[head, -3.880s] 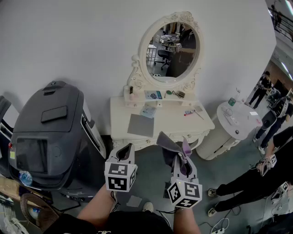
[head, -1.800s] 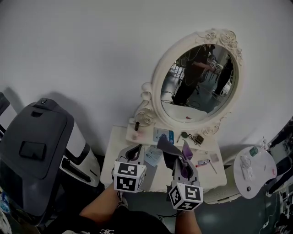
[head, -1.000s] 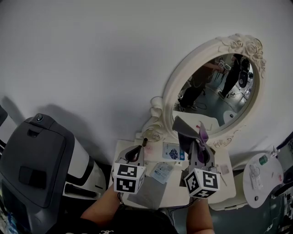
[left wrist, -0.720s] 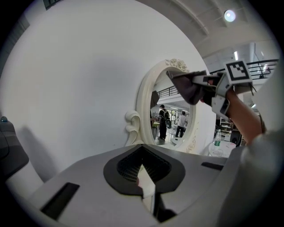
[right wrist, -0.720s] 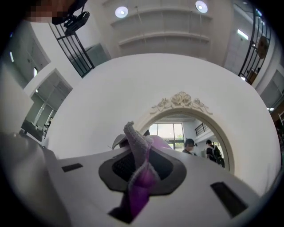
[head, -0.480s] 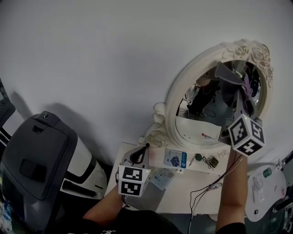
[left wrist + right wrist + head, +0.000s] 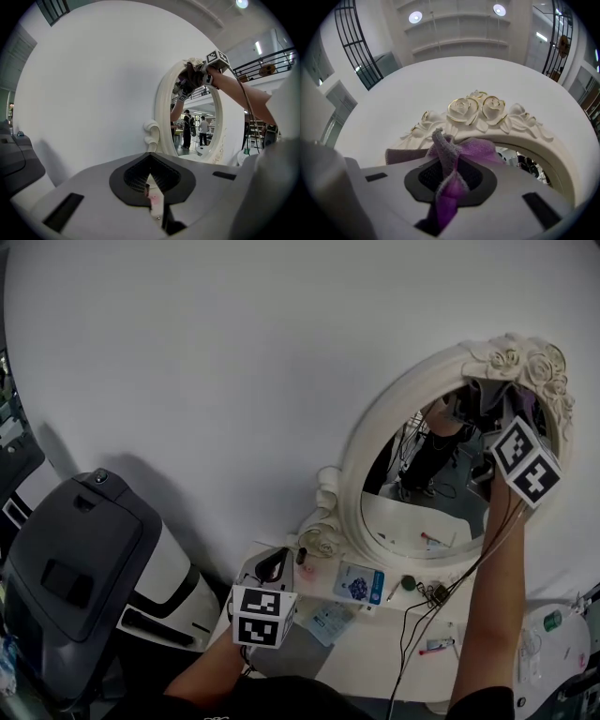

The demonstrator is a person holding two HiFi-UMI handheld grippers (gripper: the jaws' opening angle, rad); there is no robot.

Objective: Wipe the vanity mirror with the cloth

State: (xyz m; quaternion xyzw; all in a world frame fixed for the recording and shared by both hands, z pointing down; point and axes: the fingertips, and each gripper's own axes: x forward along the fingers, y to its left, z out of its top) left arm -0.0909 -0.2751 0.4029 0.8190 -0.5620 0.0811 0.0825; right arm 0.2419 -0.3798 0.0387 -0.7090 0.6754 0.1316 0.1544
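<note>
At the top of the oval mirror, the right gripper has its 2 jaws pinched on a grey and purple cloth. The cloth bunches out of the jaws up against the mirror's upper edge, just under the carved roses with gilt rims on the white frame. The arm reaches up along the mirror's right side.

The left gripper hangs low over the left end of the white vanity table, well apart from the right one. Its 2 jaws are pressed together with nothing between them.

Each gripper's cube bears black and white square patterns, no letters. On the shelf below the mirror lies a card with a blue picture, its print too small to read. A grey machine stands to the left, against the white wall.
</note>
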